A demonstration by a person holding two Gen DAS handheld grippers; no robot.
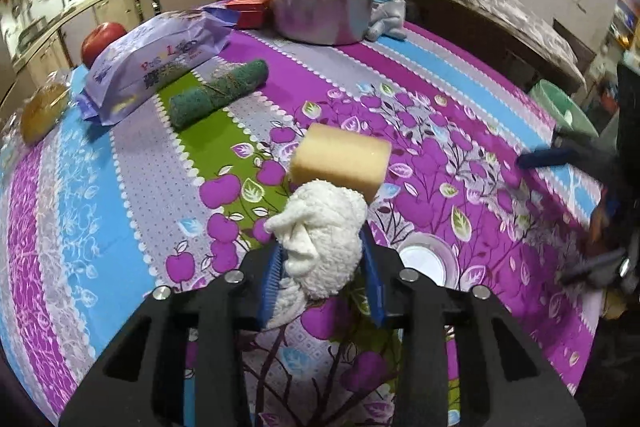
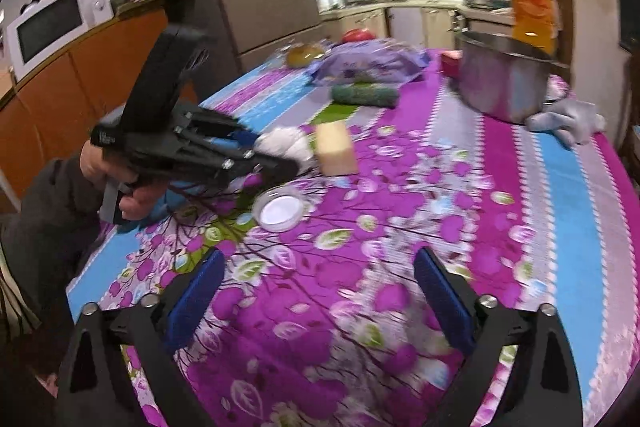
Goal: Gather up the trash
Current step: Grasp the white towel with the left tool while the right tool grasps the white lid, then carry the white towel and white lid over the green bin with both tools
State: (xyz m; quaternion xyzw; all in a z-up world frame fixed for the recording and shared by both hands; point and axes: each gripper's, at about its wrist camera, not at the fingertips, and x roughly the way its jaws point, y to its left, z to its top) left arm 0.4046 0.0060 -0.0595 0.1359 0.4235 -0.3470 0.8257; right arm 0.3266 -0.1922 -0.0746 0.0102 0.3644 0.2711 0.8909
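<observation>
My left gripper (image 1: 322, 255) is shut on a crumpled white paper wad (image 1: 320, 235) and holds it just above the flowered tablecloth; the wad also shows in the right wrist view (image 2: 284, 143). A yellow sponge block (image 1: 340, 159) lies right beyond it. A clear round lid (image 1: 428, 259) lies beside the left gripper's right finger, and shows in the right wrist view (image 2: 280, 213). My right gripper (image 2: 316, 291) is open and empty above the tablecloth, near the front edge; its blue pads (image 2: 440, 299) are wide apart.
A steel pot (image 1: 324, 7), a purple wipes pack (image 1: 152, 63), a rolled green cloth (image 1: 218, 93), a red apple (image 1: 102, 37), a bun (image 1: 42, 111) and a pale blue rag (image 1: 386, 19) lie further back. A green bin (image 1: 560, 107) stands off the table's right edge.
</observation>
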